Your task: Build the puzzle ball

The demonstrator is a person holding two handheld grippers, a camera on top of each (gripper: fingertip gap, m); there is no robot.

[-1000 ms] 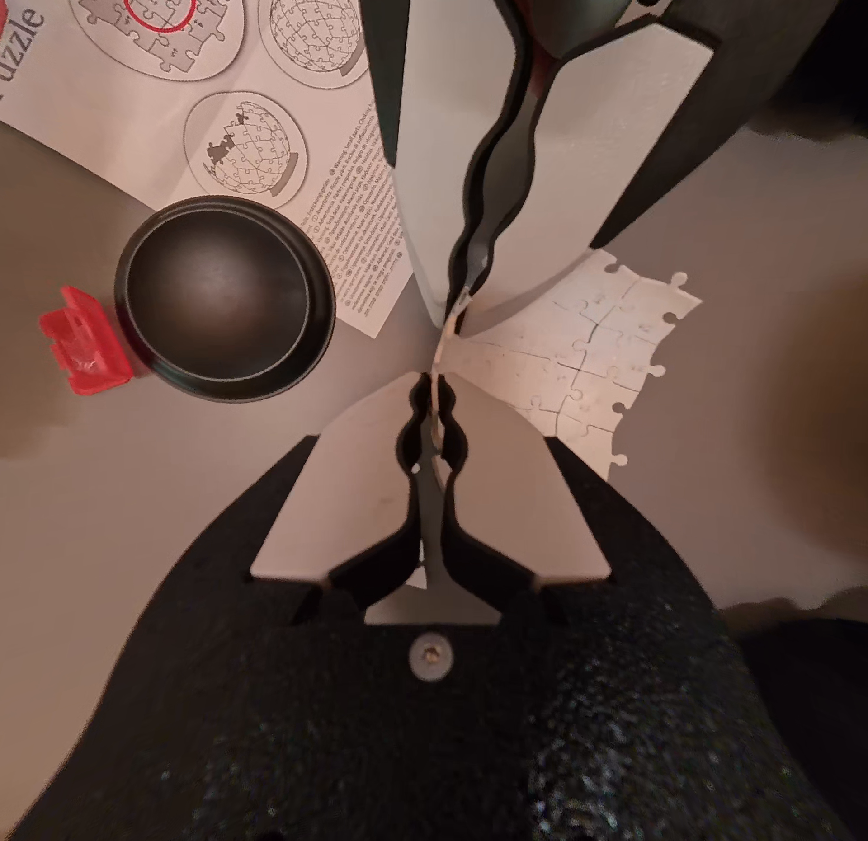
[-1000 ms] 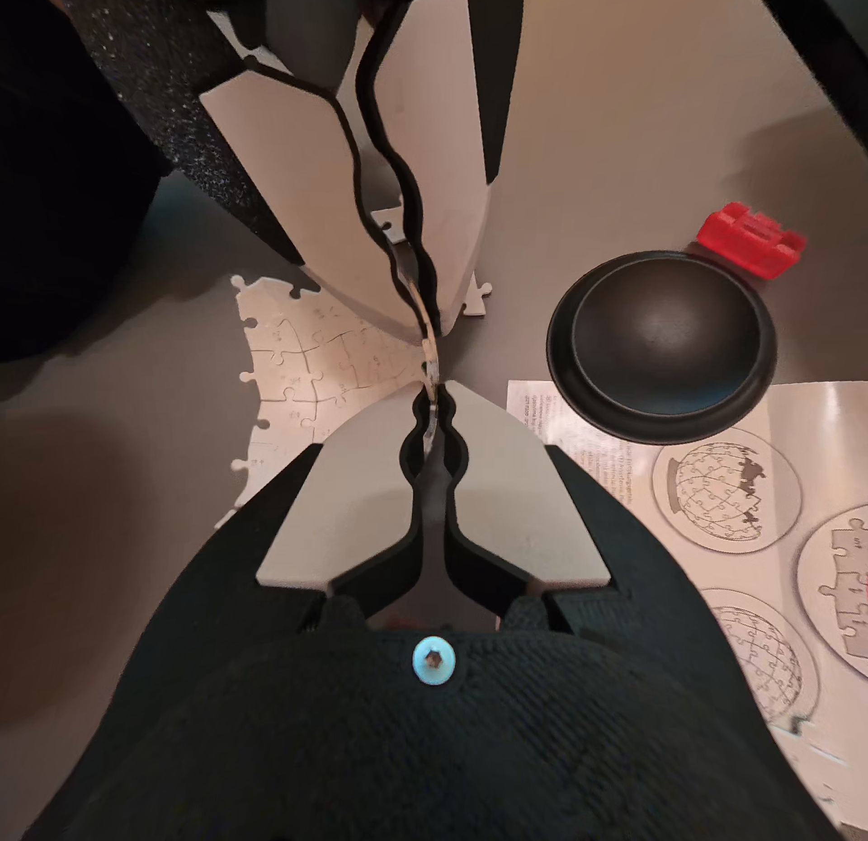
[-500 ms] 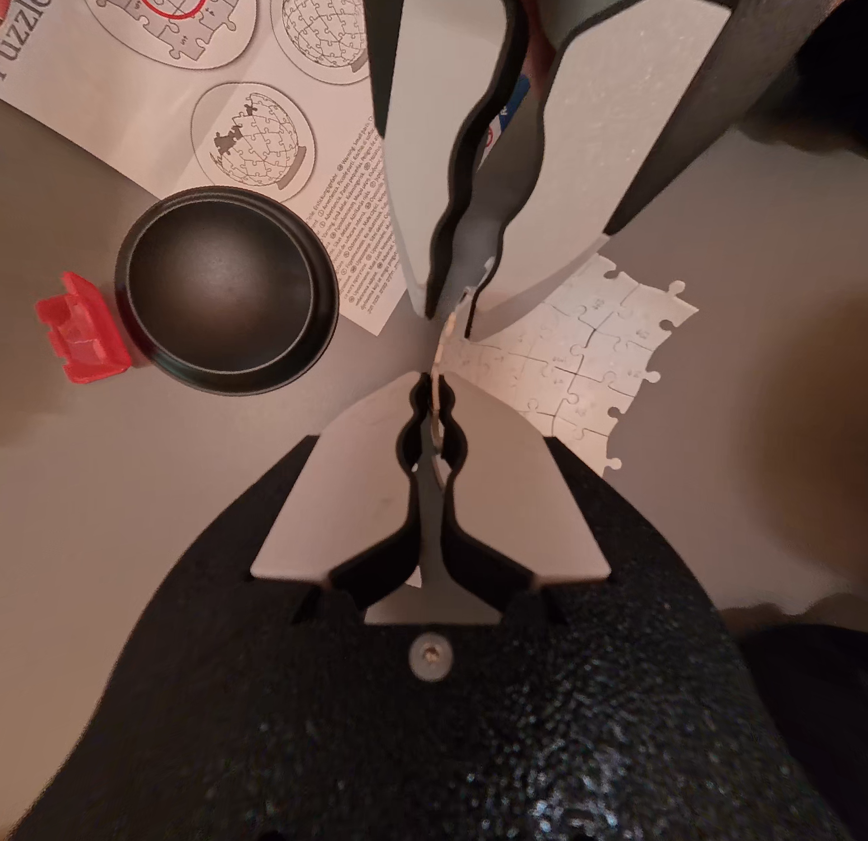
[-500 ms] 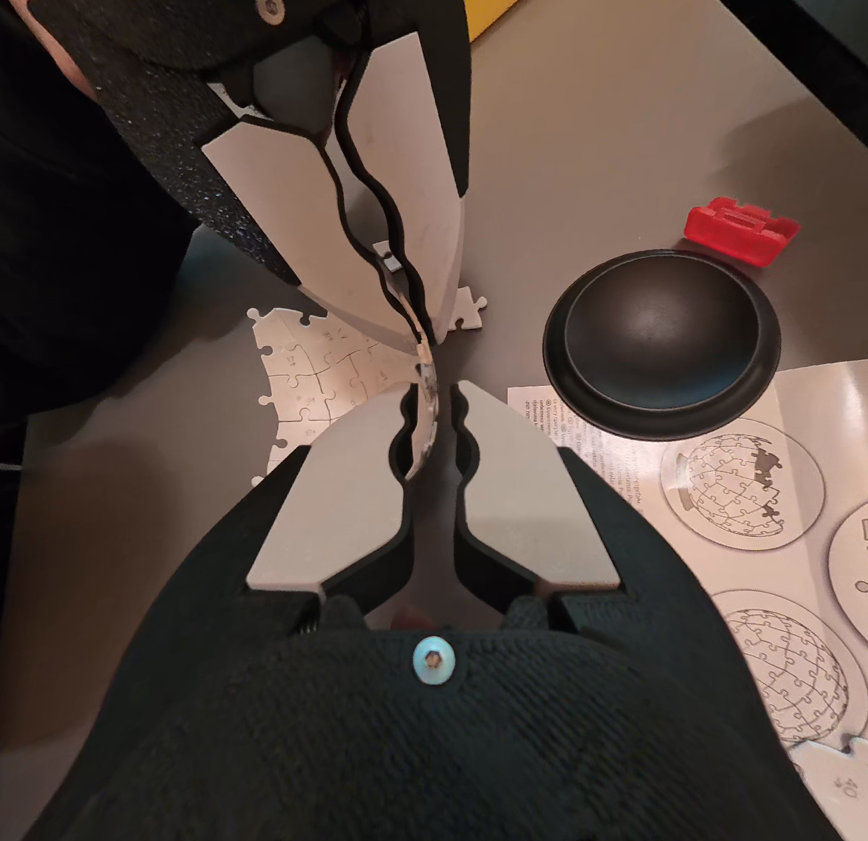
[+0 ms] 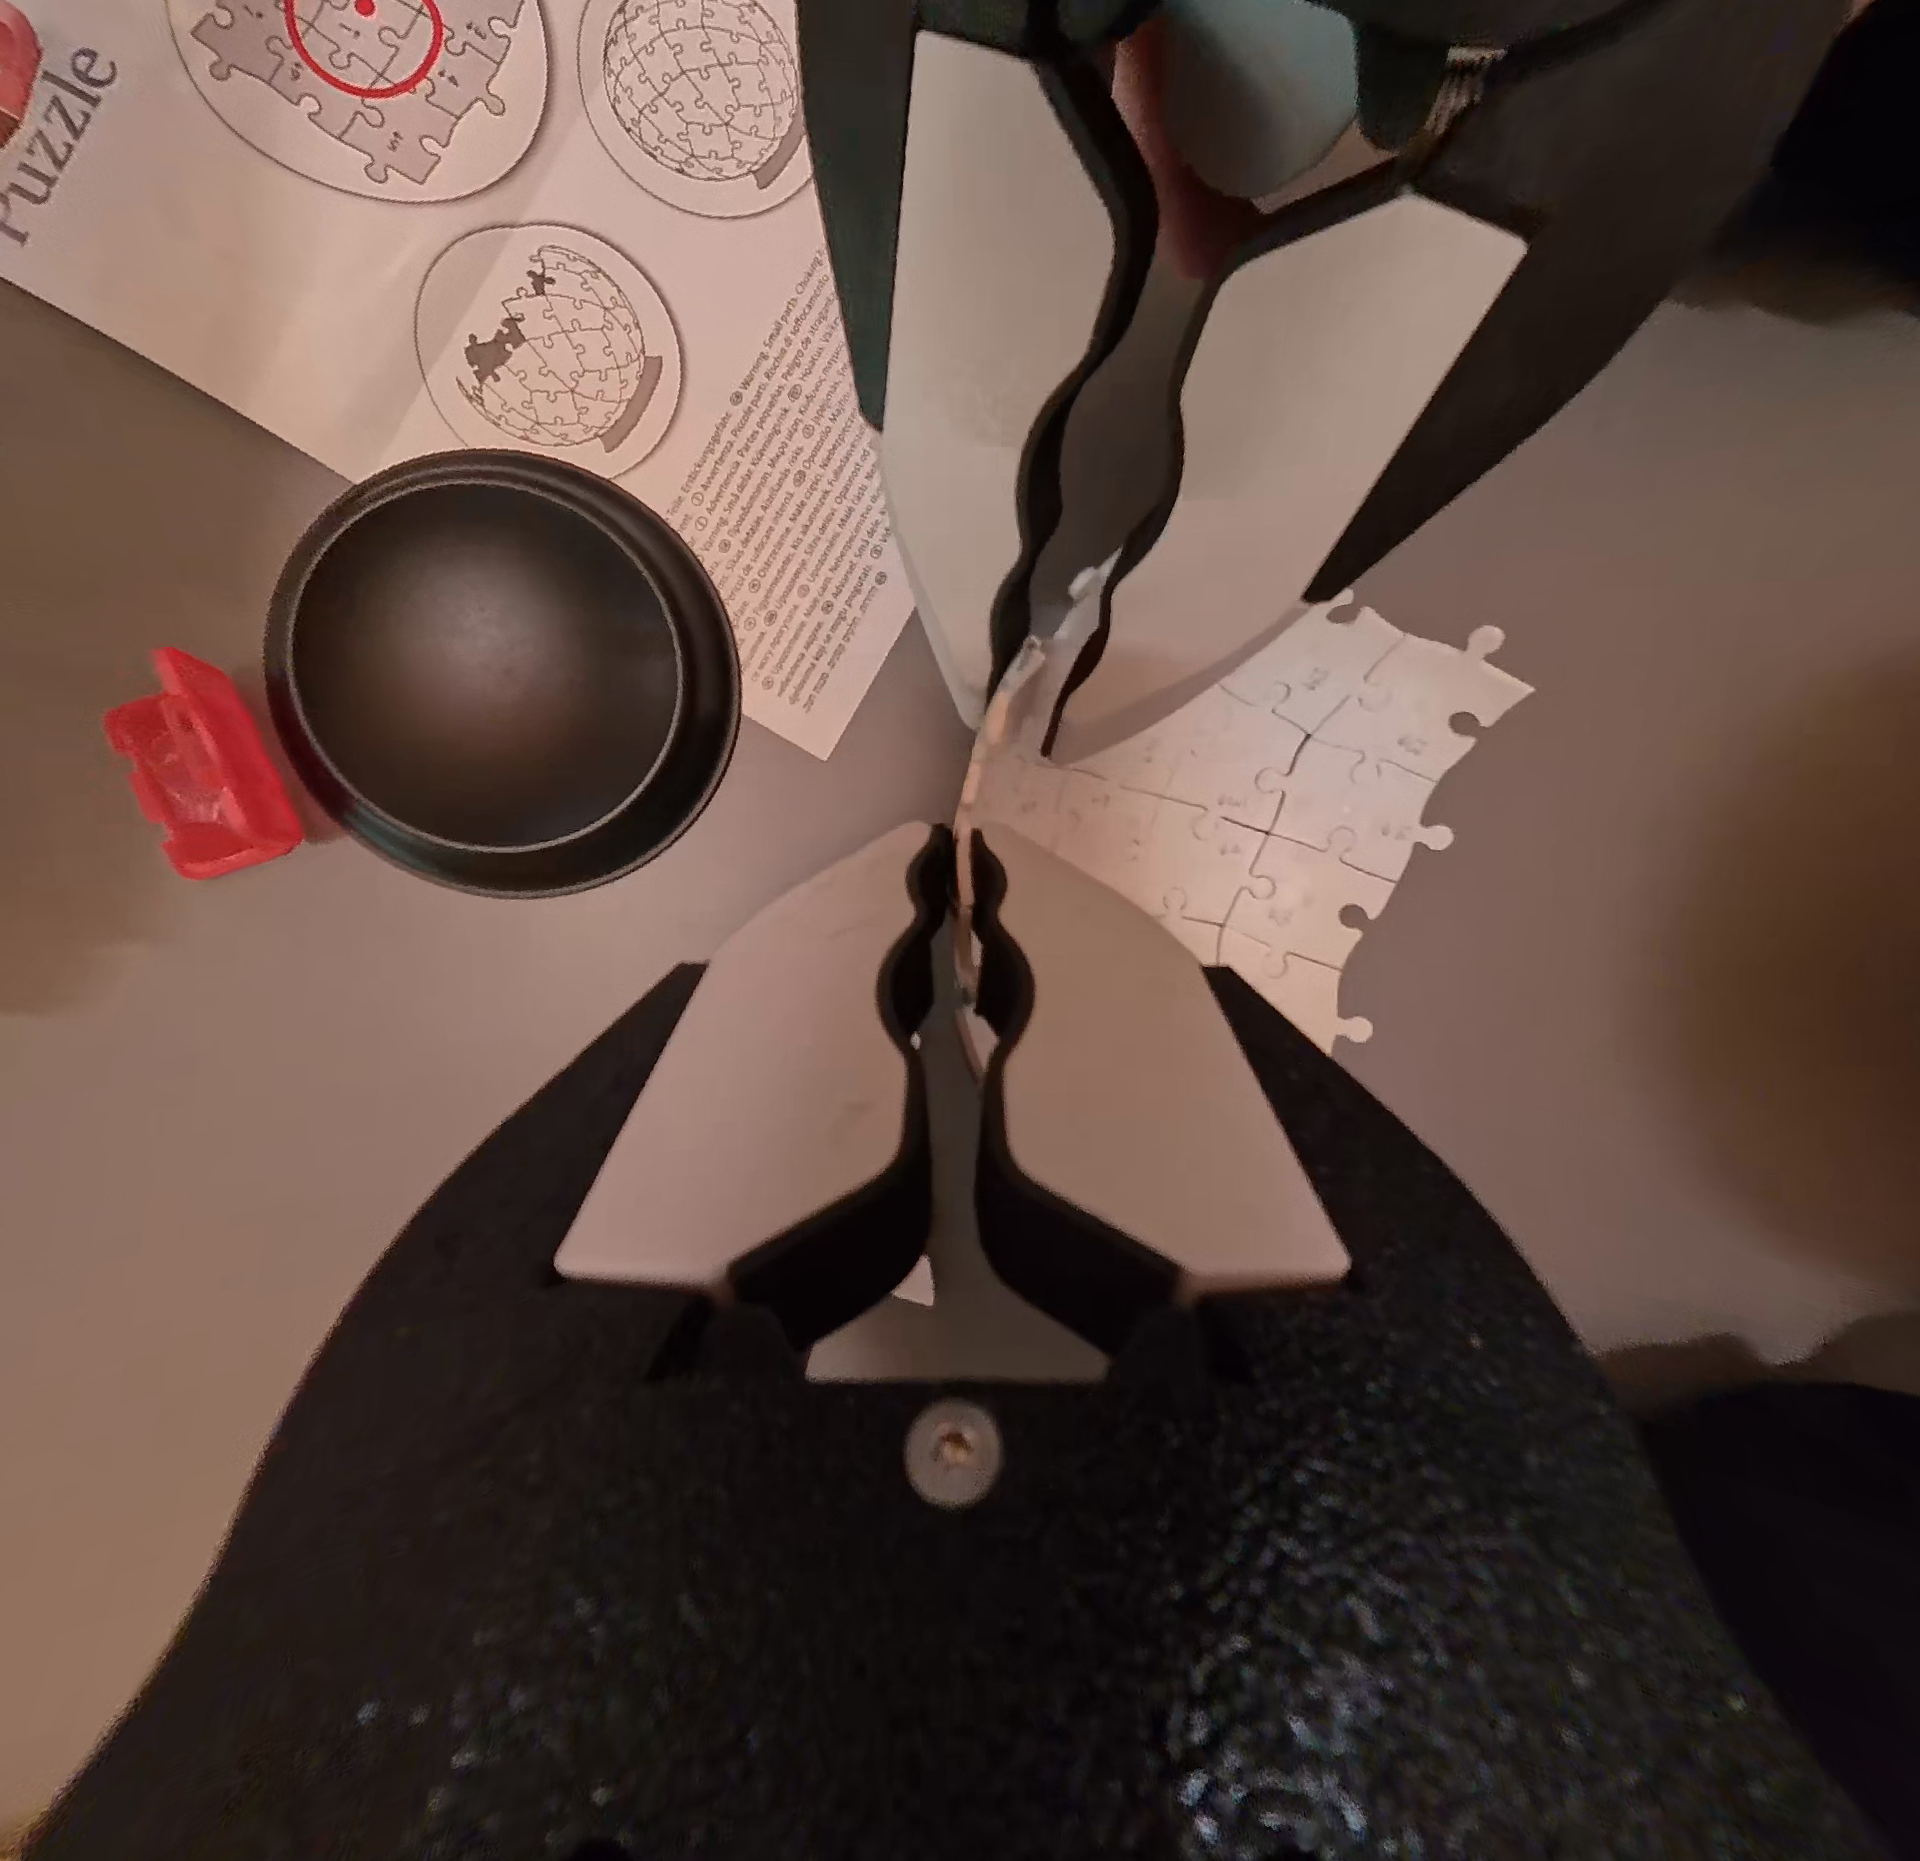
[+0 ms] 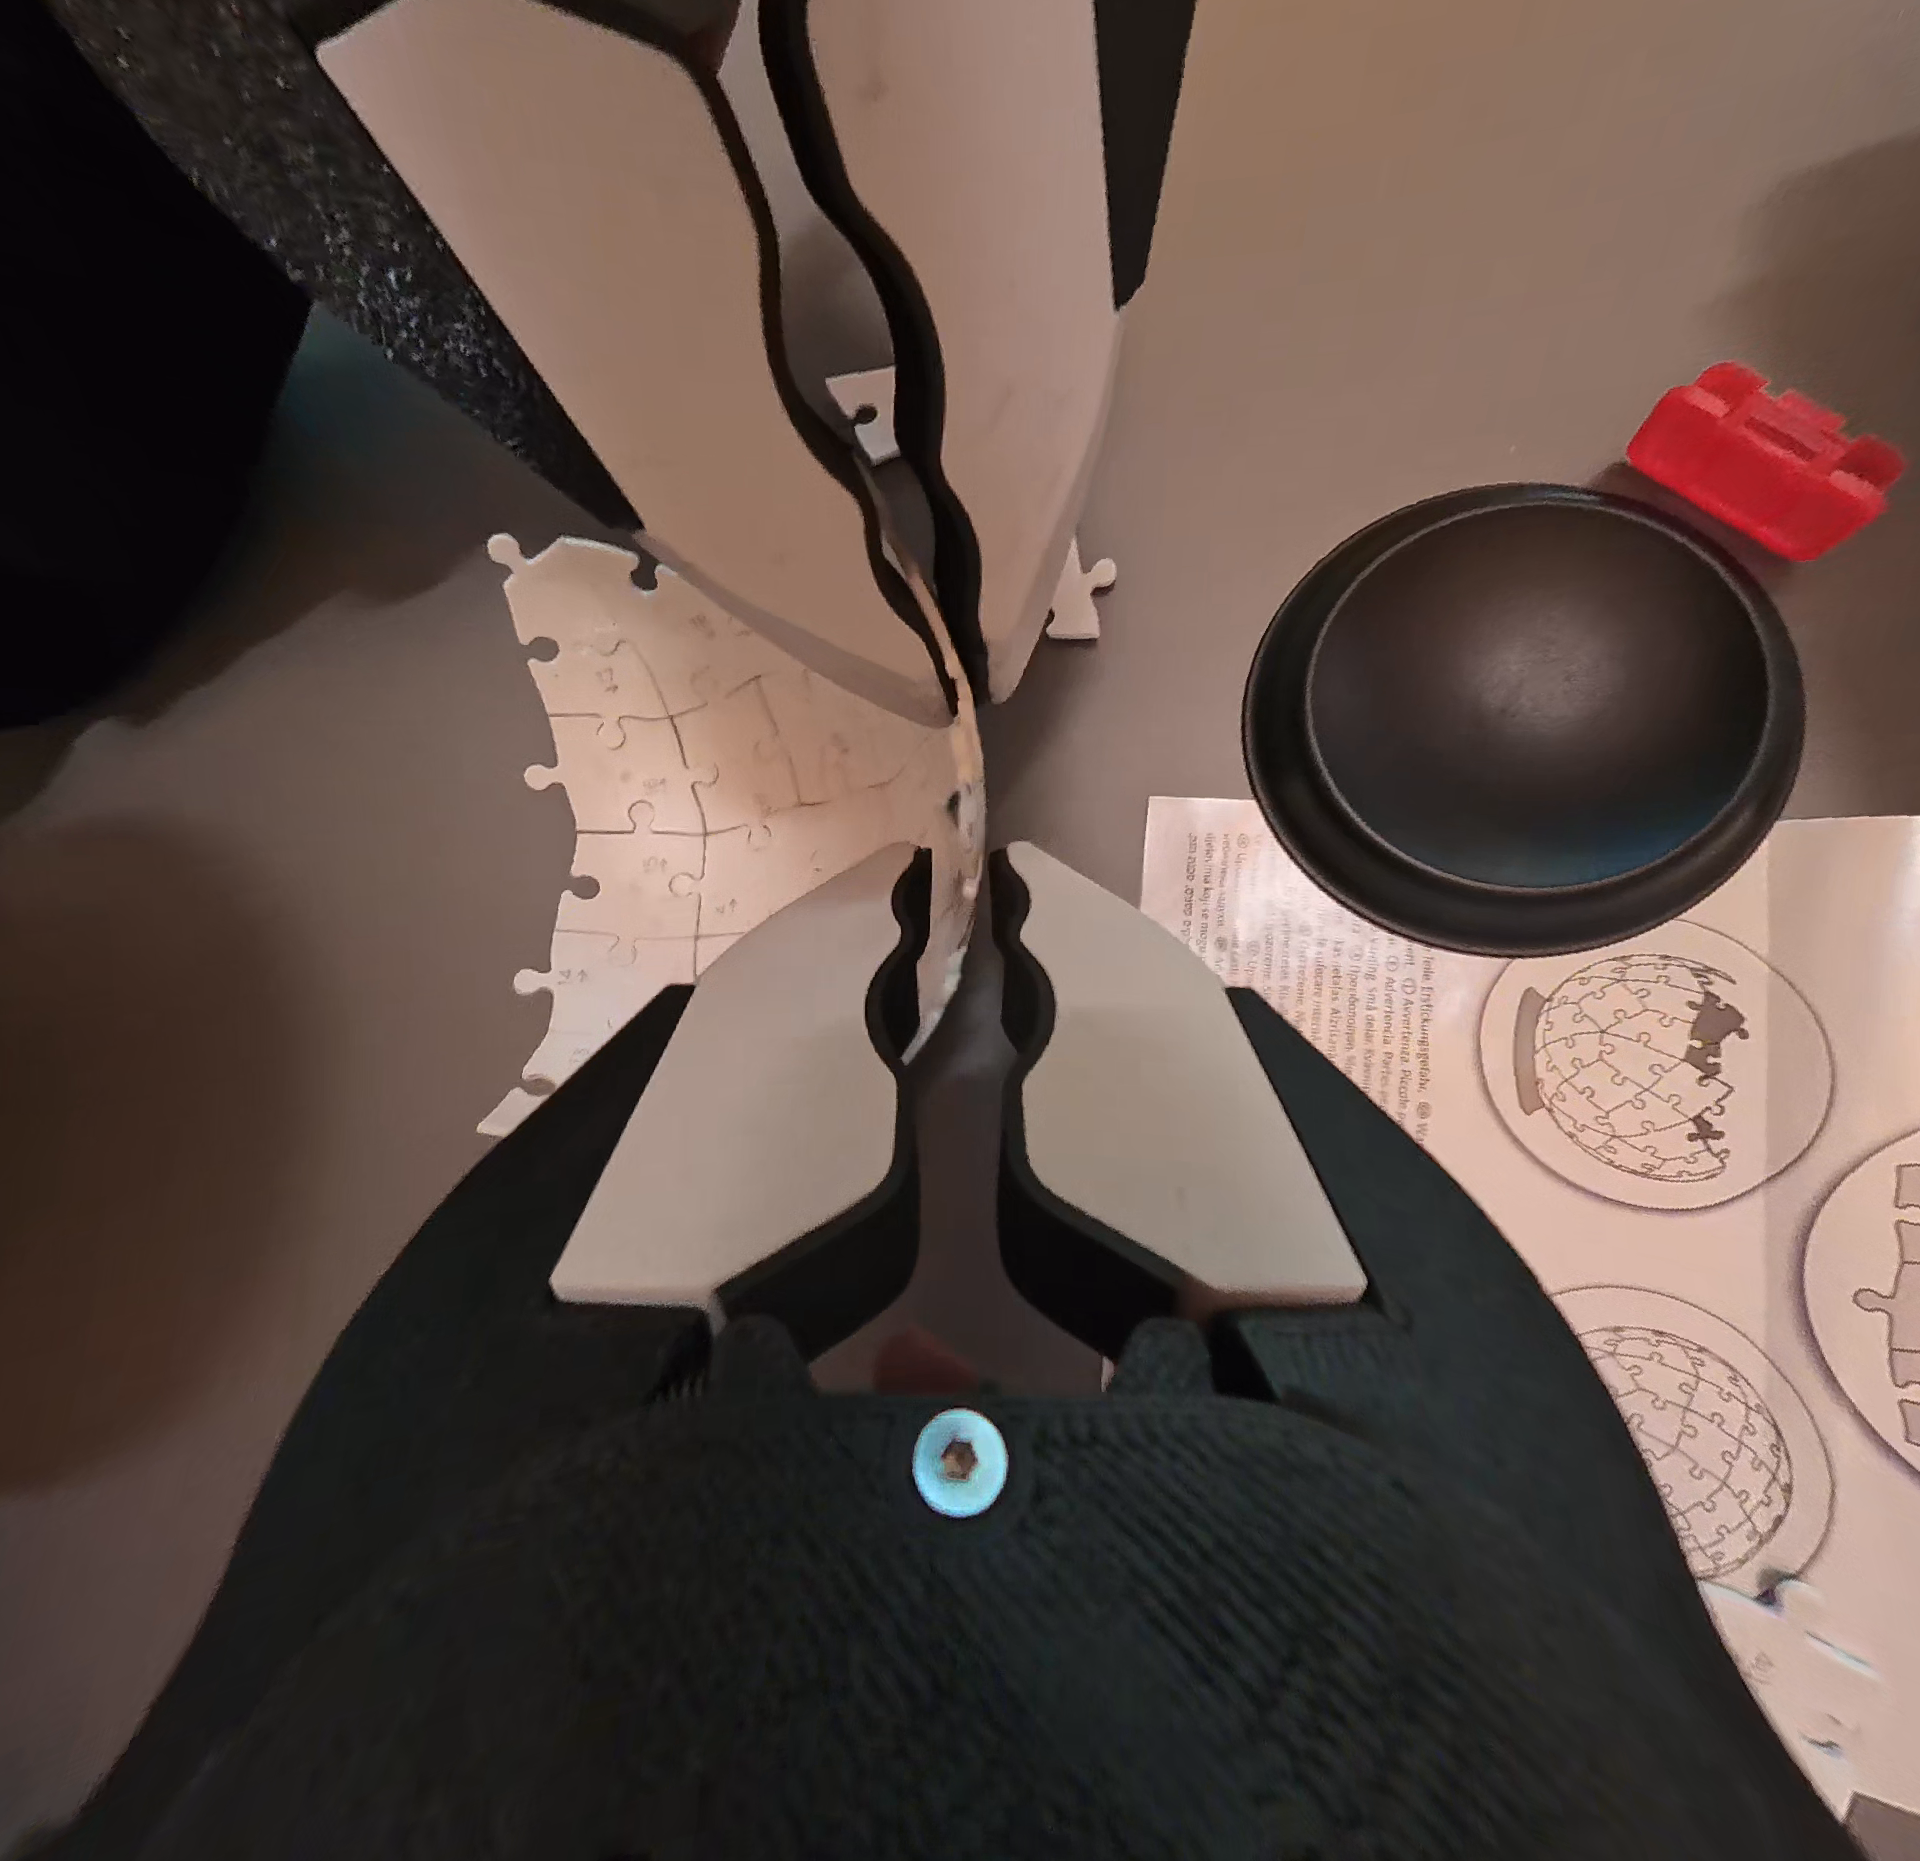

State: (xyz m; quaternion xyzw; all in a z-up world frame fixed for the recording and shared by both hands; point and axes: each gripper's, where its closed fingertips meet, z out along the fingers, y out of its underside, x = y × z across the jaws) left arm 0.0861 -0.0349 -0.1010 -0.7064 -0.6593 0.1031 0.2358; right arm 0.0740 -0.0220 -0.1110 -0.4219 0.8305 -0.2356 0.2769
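A curved white section of joined puzzle pieces (image 5: 1299, 803) hangs above the grey table, and it also shows in the right wrist view (image 6: 665, 772). My left gripper (image 5: 961, 855) is shut on its edge; it comes in from the top of the right wrist view (image 6: 951, 689). My right gripper (image 6: 961, 866) faces it tip to tip. Its jaws stand slightly apart with the same puzzle edge between them, resting against the left finger (image 6: 790, 1063). It comes in from the top of the left wrist view (image 5: 1023, 720).
A black bowl-shaped stand (image 5: 488, 668) (image 6: 1507, 710) sits on the table beside a red plastic block (image 5: 197, 783) (image 6: 1756, 471). A printed instruction sheet (image 5: 312, 253) (image 6: 1558, 1084) lies next to them. Loose white pieces (image 6: 1081, 606) lie under the left gripper. My left and right fingertips are right by each other. The red plastic block (image 5: 197, 783) is about 12 cm from my left fingertips.
The right gripper, shut on the puzzle edge a second ago, let go and opened. Its jaws have since narrowed around the edge again. The left gripper kept its hold.
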